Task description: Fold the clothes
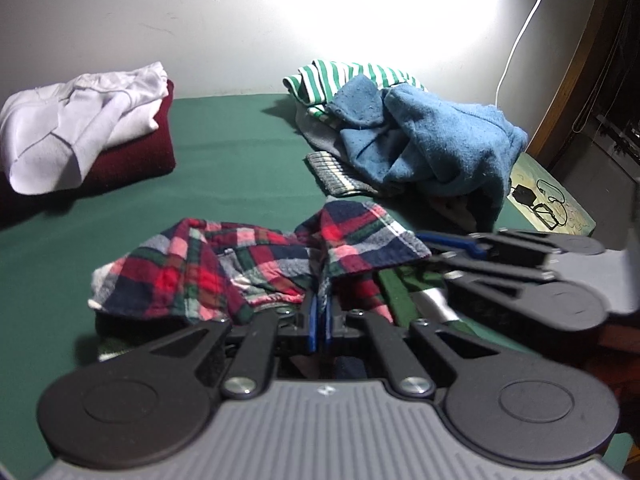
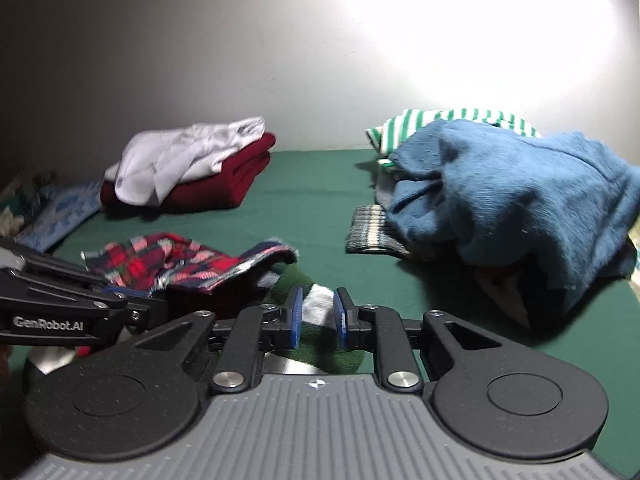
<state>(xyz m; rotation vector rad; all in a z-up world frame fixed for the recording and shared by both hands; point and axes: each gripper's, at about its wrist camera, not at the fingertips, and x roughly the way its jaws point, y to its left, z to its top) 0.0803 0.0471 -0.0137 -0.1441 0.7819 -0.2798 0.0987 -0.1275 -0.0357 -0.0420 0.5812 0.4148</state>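
Note:
A red, navy and white plaid shirt [image 1: 224,268] lies crumpled on the green surface [image 1: 240,152] just ahead. My left gripper [image 1: 319,320] is shut on an edge of the plaid shirt. In the right wrist view the plaid shirt [image 2: 180,260] sits at the left beside the left gripper's black arm. My right gripper [image 2: 318,316] is open, its blue pads either side of a green and white striped cloth [image 2: 320,320] lying beneath. The right gripper also shows at the right of the left wrist view [image 1: 452,246].
A folded stack, white garment [image 1: 76,120] on a maroon one [image 1: 136,152], sits at the back left. A heap with a blue sweater [image 1: 432,140] and green-striped top [image 1: 340,76] lies at the back right. A charger with cable [image 1: 532,200] is at the right edge.

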